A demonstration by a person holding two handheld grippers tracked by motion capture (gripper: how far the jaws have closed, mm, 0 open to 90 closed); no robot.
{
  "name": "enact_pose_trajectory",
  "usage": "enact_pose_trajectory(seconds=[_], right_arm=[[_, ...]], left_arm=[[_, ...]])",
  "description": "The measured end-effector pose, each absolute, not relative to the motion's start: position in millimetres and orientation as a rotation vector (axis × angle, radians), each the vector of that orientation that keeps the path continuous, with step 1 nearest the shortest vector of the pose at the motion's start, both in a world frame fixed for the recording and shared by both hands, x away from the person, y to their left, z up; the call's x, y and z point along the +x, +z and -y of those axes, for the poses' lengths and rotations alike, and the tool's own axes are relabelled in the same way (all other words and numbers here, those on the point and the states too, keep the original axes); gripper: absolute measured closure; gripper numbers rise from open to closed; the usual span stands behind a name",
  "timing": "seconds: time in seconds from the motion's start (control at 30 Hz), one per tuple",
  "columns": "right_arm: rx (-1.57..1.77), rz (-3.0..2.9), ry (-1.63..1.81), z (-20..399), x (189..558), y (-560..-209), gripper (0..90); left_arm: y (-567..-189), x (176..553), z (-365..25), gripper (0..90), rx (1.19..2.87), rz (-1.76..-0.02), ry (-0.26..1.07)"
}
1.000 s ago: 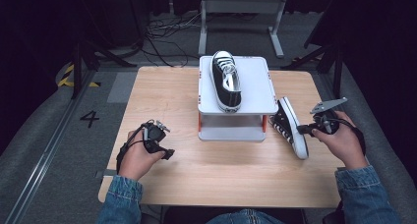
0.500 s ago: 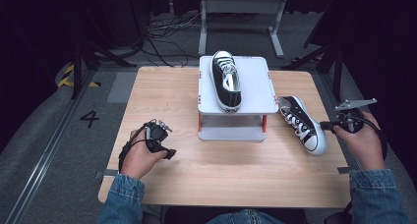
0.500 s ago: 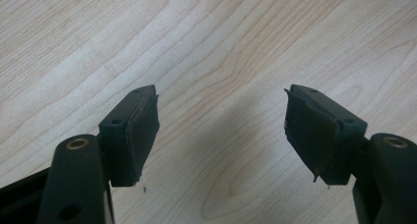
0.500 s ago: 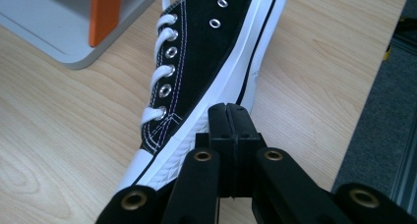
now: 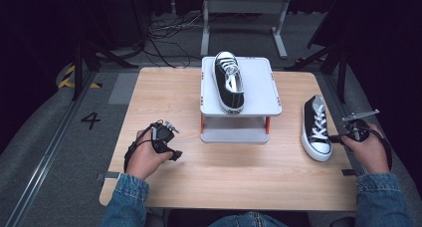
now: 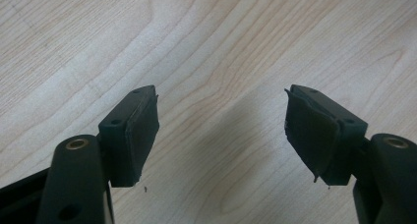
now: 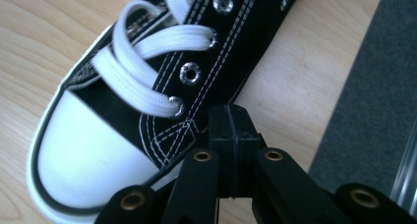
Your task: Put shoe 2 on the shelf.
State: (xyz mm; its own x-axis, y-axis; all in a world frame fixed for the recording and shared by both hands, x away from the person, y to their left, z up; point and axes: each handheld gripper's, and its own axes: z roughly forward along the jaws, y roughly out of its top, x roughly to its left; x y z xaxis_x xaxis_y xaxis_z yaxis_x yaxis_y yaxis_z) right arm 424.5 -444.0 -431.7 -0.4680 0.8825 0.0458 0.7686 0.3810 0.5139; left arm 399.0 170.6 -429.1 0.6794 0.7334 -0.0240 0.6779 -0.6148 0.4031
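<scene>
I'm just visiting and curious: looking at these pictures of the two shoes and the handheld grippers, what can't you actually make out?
- Shoe on the table: in the right gripper view its heel is cut off by the top edge.
- Right gripper: its shut jaws meet at the shoe's side; whether they pinch canvas is hidden.
- Left gripper: in the high view the hand covers the jaws.
- Shoe on the stand: its far side is hidden.
- Stand: lower shelf in shadow.

My rig: blue denim jacket sleeves [image 5: 127,197] with stitched cuffs on both arms. Left black two-jaw handheld gripper [image 6: 221,130]: matte black jaws, worn dark rubber pads [image 6: 142,130], brass-ringed pivot holes. Right black two-jaw handheld gripper [image 7: 230,135]: same black links and brass rivets, grey three-cornered top plate [image 5: 359,115], black cable looped behind.
</scene>
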Motion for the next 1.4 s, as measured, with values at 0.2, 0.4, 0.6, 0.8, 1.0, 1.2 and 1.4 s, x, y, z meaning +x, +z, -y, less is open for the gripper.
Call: enact_pose_trajectory(seconds=[0.2,0.4,0.6,0.8,1.0,1.2,1.4], right_arm=[[1.386,-2.467,0.645,423,424,-429,90.0],[1.265,-2.571,0.732,392,427,-431,90.0],[1.119,-2.631,0.73,351,437,-443,85.8],[1.113,-2.548,0.796,362,424,-407,79.7],[1.207,-2.352,0.686,407,405,-378,65.0],[1.217,-2.307,0.579,426,411,-391,51.3],[1.244,-2.395,0.511,412,417,-406,75.3]], left_arm=[[-429,398,-171,29.6,2.511,-1.102,0.202],[-431,398,-172,29.6,2.515,-1.104,0.193],[-433,397,-175,29.6,2.514,-1.124,0.192],[-432,396,-177,29.6,2.506,-1.135,0.188],[-432,398,-174,29.6,2.511,-1.115,0.19],[-435,399,-171,29.4,2.524,-1.113,0.18],[-434,399,-172,29.3,2.518,-1.116,0.179]])
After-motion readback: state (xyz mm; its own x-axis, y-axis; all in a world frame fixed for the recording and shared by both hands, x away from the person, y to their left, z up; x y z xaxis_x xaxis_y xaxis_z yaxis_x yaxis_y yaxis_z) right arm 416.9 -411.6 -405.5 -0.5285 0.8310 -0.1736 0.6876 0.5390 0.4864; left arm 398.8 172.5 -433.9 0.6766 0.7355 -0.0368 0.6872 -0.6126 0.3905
